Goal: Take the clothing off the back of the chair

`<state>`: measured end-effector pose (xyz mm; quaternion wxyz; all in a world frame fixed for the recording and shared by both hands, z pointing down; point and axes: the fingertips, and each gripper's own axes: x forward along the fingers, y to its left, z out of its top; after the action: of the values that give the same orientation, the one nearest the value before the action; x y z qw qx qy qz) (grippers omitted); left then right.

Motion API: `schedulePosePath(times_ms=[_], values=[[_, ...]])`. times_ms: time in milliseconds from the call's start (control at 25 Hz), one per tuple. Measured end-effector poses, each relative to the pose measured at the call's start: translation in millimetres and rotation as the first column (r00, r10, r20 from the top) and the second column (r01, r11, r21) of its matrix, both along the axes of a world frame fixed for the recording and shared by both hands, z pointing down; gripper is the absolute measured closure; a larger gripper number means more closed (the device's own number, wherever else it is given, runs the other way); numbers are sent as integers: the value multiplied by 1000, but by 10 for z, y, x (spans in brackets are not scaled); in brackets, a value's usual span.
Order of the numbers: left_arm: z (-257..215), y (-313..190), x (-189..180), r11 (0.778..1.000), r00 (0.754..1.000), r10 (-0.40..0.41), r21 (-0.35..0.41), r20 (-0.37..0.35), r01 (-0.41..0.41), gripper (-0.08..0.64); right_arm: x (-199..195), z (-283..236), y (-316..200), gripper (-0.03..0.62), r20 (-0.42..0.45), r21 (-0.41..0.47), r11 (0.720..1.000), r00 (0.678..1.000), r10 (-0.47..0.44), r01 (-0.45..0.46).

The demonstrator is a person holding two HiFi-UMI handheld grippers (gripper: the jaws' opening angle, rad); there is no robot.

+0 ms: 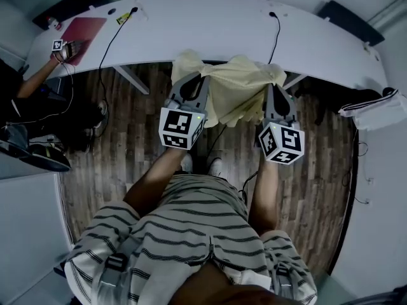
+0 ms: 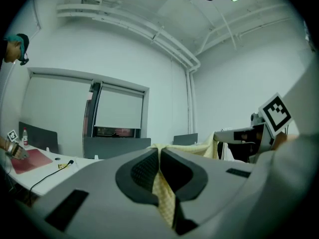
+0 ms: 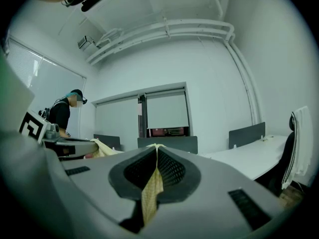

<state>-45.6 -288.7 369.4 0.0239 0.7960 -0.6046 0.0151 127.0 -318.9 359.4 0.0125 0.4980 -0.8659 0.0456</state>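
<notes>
We have both claws closed on the pale yellow garment (image 1: pixel 232 93), one at each upper end. The left claw (image 1: pixel 191 80) pinches the cloth at its left end and the right claw (image 1: pixel 274 86) pinches it at its right end. The fabric hangs spread between them, its top edge sagging a little in the middle and its lower part falling in folds above the wooden floor (image 1: pixel 127 164).

In the left gripper view we see the two dark pads pressed together on a strip of the yellow weave, which trails down toward the camera. The right gripper view shows the same: a thin fold of the cloth caught in the seam between the shut pads. Both claws point roughly level, toward the table.

From the head view we see the garment just in front of the near edge of the long, curved white table (image 1: pixel 254 24), covering a short stretch of that edge. We cannot tell what, if anything, it rests on, because the cloth hides whatever is behind it.

At the table's far left end lies a red mat (image 1: pixel 86 29). A black cable (image 1: pixel 113 43) runs from the tabletop over the edge toward the floor. Another person (image 1: pixel 32 100) sits at that end with a hand on the mat. Well apart on the right, a white piece of clothing with dark stripes (image 1: pixel 375 112) is draped over a dark chair (image 1: pixel 369 96). Our striped shirt (image 1: pixel 191 234) fills the bottom of the head view.
</notes>
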Motion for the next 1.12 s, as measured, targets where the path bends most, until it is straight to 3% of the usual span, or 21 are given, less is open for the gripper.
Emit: schedulePosePath(times_ms=[1120], values=[[-1016, 208, 101, 981, 999, 33, 191, -28, -27, 532, 79, -995, 291, 568, 41, 166, 986, 999, -10, 3]])
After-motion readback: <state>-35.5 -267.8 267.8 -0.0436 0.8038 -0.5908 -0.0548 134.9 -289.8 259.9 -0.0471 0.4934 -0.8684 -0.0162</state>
